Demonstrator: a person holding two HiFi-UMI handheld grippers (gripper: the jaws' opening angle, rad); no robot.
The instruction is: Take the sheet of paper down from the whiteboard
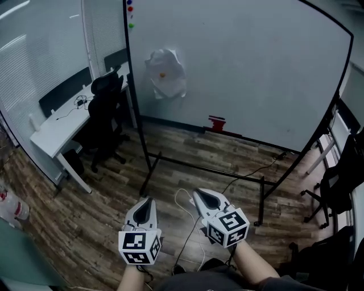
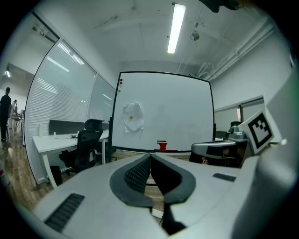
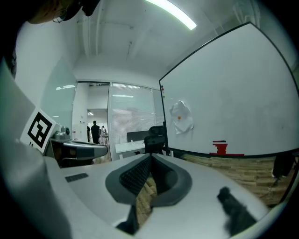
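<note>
A wheeled whiteboard point(image 1: 256, 74) on a black frame is seen standing on a floor of wood-patterned planks point(image 1: 114, 221). The sheet of paper point(image 1: 165, 74), white and crumpled, is found on the upper left part of the whiteboard, pinned under a small orange magnet point(image 1: 162, 74). A few coloured magnets point(image 1: 130, 11) are lined up at the whiteboard's top left corner, and a red object point(image 1: 216, 123) is set at its lower edge, below and right of the paper. A white desk point(image 1: 57, 128) and a black office chair point(image 1: 105, 113) are placed left of the whiteboard, against a glass wall with blinds point(image 1: 34, 57). A long ceiling light point(image 2: 176, 28) is lit above the whiteboard.

The left gripper point(image 1: 148, 203) and the right gripper point(image 1: 198, 194) are held low in front of the whiteboard, well apart from the paper. The jaws of each are pressed together at the tips, and nothing is pinched between them. A white cable point(image 1: 185, 199) is seen lying on the floor between the grippers.
</note>
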